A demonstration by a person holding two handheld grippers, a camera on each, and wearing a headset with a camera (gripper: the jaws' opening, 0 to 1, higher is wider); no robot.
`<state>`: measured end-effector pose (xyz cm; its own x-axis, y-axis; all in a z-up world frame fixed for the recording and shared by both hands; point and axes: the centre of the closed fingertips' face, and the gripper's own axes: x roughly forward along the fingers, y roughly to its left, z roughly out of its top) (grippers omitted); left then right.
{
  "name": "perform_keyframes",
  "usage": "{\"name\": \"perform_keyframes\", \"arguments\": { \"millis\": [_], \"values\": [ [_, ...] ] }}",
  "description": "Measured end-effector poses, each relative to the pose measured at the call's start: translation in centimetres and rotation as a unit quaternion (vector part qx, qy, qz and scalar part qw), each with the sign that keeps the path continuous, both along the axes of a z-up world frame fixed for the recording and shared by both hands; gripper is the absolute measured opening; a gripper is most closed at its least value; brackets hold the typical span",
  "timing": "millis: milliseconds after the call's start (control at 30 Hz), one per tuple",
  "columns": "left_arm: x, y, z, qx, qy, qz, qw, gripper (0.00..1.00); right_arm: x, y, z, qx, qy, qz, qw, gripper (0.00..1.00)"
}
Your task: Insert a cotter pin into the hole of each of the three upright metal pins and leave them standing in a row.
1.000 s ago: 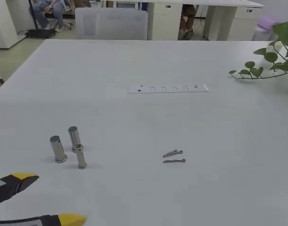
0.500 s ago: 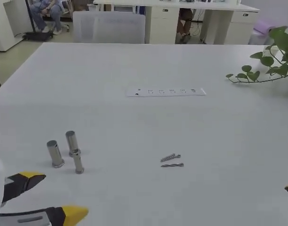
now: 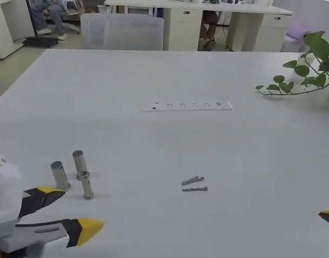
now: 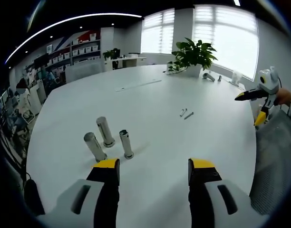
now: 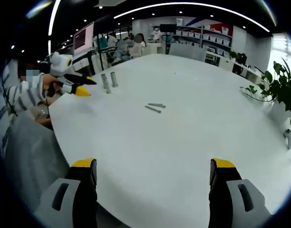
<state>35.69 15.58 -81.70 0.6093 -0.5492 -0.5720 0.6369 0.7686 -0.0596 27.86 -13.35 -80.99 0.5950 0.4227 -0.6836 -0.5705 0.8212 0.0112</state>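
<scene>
Jaws spread, the left gripper (image 3: 83, 209) has edged in from 7 o'clock to just beside the three upright metal pins (image 3: 78, 163) — a first grasp looks close — while the cotter pins (image 3: 193, 180) lie untouched at their 3 o'clock, the right gripper (image 5: 154, 165) likewise spread.

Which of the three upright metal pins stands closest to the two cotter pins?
The slimmest metal pin, at the cluster's right front, on the side facing the cotter pins. One thicker pin stands left of it, the other thicker pin behind it.
</scene>
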Motion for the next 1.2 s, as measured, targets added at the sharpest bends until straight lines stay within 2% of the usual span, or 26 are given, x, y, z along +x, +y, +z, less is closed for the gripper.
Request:
{"name": "perform_keyframes", "arguments": {
  "millis": [133, 300, 433, 533, 700, 767, 933, 1067, 1200],
  "values": [
    [0.7, 0.0, -0.1, 0.011, -0.003, -0.002, 0.9999, 0.53, -0.1, 0.1, -0.1, 0.000, 0.002, 0.002, 1.0000, 1.00],
    [1.6, 0.1, -0.3, 0.006, -0.001, 0.004, 1.0000, 0.50, -0.1, 0.3, -0.1, 0.001, 0.003, 0.006, 1.0000, 1.00],
    [2.2, 0.3, -0.6, 0.010, 0.000, 0.008, 0.9999, 0.46, -0.2, 0.4, -0.2, 0.000, 0.004, 0.008, 1.0000, 1.00],
    [2.9, 0.6, -0.7, -0.004, 0.006, 0.031, 0.9995, 0.40, -0.2, 0.4, -0.1, 0.000, 0.003, 0.009, 1.0000, 1.00],
    [3.8, 0.7, -0.4, -0.007, -0.008, 0.037, 0.9993, 0.33, -0.2, 0.4, 0.1, 0.001, 0.001, 0.005, 1.0000, 1.00],
    [4.2, 0.8, -0.5, -0.009, -0.005, 0.040, 0.9991, 0.32, -0.2, 0.3, 0.1, 0.001, 0.002, 0.005, 1.0000, 0.99],
    [4.6, 0.8, -1.0, 0.001, -0.003, 0.036, 0.9994, 0.28, -0.4, 0.4, 0.2, 0.004, 0.001, 0.005, 1.0000, 0.99],
    [4.9, 1.2, -2.0, 0.019, 0.013, 0.036, 0.9991, 0.22, -0.4, 0.3, 0.2, 0.004, 0.003, 0.005, 1.0000, 0.99],
    [5.3, 1.2, -2.3, 0.023, 0.013, 0.039, 0.9989, 0.22, -0.5, 0.3, 0.2, 0.005, 0.003, 0.003, 1.0000, 0.99]
  ]
}}
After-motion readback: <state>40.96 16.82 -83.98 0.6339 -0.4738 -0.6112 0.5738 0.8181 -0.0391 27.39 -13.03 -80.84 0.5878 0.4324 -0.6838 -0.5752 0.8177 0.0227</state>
